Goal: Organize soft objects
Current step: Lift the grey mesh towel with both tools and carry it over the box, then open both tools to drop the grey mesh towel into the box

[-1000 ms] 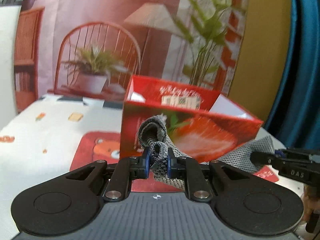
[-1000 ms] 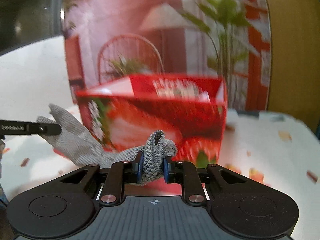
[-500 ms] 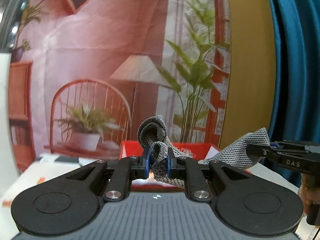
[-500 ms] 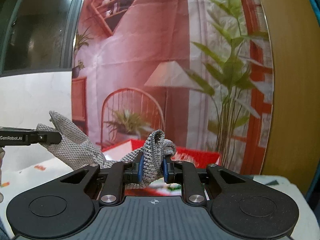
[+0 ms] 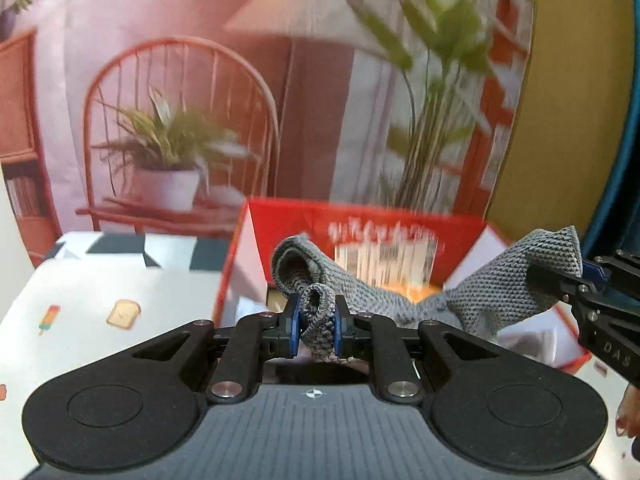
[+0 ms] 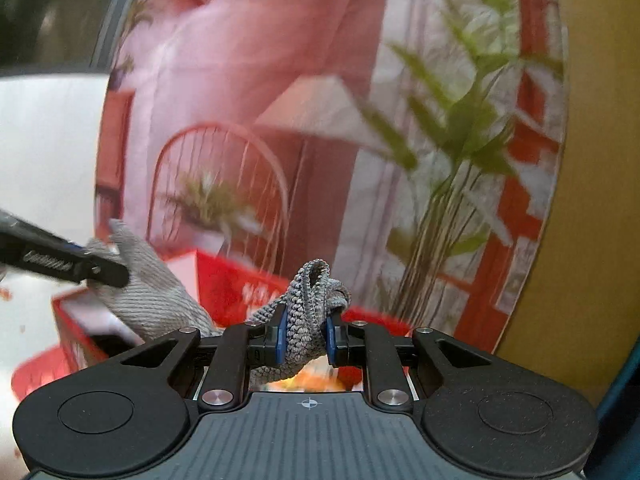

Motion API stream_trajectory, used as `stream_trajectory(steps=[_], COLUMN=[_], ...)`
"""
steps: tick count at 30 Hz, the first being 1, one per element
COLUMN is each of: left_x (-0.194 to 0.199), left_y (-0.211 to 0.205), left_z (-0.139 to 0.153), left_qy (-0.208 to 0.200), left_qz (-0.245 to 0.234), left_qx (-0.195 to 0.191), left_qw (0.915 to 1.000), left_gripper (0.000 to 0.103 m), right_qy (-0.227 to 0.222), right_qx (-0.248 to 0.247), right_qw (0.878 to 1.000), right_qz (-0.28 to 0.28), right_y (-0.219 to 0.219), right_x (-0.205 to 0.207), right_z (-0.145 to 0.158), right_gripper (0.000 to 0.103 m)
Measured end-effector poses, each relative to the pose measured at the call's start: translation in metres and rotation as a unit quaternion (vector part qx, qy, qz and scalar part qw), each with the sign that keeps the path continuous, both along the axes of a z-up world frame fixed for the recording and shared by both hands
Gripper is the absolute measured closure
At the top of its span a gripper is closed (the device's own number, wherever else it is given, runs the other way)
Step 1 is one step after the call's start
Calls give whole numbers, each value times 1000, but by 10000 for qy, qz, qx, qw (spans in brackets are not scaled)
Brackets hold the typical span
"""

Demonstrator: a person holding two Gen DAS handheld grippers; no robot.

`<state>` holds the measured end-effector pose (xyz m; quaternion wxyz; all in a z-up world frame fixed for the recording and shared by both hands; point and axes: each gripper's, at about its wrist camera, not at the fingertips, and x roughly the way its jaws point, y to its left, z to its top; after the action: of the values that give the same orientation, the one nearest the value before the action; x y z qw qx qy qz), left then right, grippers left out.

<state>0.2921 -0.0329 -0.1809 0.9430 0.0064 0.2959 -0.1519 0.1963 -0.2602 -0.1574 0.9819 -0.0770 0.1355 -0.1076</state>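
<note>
The left tool was closed tightly on one end of the grey knitted cloth, and the right tool pinched the other end. The cloth hung between them at the frame centre, above the open red box on the patterned tabletop.

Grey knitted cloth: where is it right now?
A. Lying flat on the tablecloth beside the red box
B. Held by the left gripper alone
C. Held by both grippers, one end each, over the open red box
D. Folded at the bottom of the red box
C: the left gripper and the right gripper each pinch an end of the grey knitted cloth, which spans above the open red box.
</note>
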Motion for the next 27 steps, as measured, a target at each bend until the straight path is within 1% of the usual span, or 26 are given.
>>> stream_trajectory(steps=[1, 3, 6, 8, 10, 13, 15, 18, 19, 21, 23, 25, 27], left_x=[1, 4, 10, 12, 18, 25, 31, 37, 38, 38, 38, 40, 45], left_y=[-2, -4, -4, -4, -7, -13, -14, -15, -16, -17, -19, -24, -27], left_z=[-4, -10, -15, -18, -21, -20, -16, -4, -1, 6, 9, 8, 2], left_qy=[39, 185, 362, 396, 407, 360, 212, -77, -167, -495, -755, -810, -630], left_qz=[-70, -153, -195, -213, -225, -249, -228, -201, -186, -124, -108, -93, -148], left_qx=[77, 98, -10, -30, -29, 26, 85, 39, 40, 60, 79, 120, 177], left_qw=[9999, 9997, 9992, 9990, 9989, 9990, 9995, 9998, 9997, 9987, 9971, 9966, 9977], left_gripper=[86, 86, 86, 86, 86, 86, 86, 86, 86, 86, 86, 86, 85], right_qy=[92, 242, 384, 470, 525, 615, 663, 628, 578, 462, 291, 128, 170], right_qx=[-41, -39, 250, 366, 371, 478, 556, 514, 485, 433, 277, 95, 65], right_qw=[9999, 9997, 9989, 9982, 9978, 9969, 9962, 9967, 9971, 9979, 9989, 9991, 9988], right_qz=[26, 44, 58, 99, 135, 149, 95, -16, -45, -121, -261, -386, -447], right_y=[1, 2, -1, -3, -1, -1, -3, -6, -7, -10, -11, -11, -14], right_x=[1, 1, 2, 6, 10, 18, 25, 35, 37, 41, 43, 45, 49], right_z=[-6, -16, -24, -27, -28, -30, -32, -29, -26, -20, -15, -14, -16], right_gripper=[86, 86, 86, 86, 86, 86, 86, 86, 87, 87, 87, 87, 87])
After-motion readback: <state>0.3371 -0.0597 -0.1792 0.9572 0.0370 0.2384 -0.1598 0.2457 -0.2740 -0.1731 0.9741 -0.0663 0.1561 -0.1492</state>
